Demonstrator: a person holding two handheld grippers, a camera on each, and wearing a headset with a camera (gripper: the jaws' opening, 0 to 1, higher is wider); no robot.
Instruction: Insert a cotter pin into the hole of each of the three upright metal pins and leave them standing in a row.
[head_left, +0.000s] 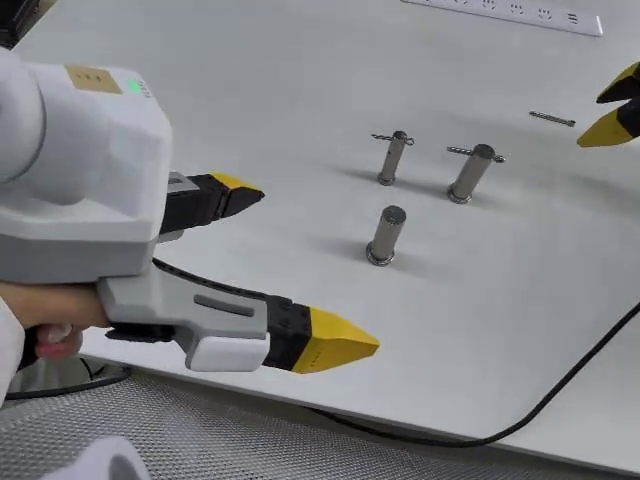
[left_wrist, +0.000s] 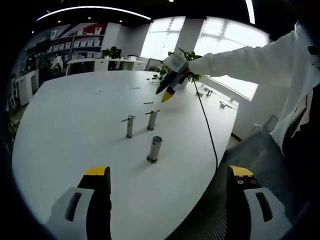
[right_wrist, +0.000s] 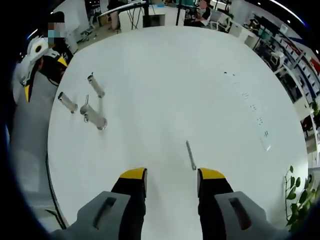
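Metal pins (head_left: 470, 172) are stood mid-frame, the front pin (head_left: 385, 236) bare. A loose cotter pin (head_left: 552, 119) is seen upper right by the right gripper (head_left: 589, 121); its jaws and those of the left gripper (head_left: 320, 270) are spread empty.

The head view's edge cuts off our yellow-tipped right gripper (head_left: 590, 121); we cannot make out any hole in the bare steel pin (head_left: 384, 236).

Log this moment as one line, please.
front pin: bare | loose cotter pin: on table | right gripper: open, near it | left gripper: open, empty
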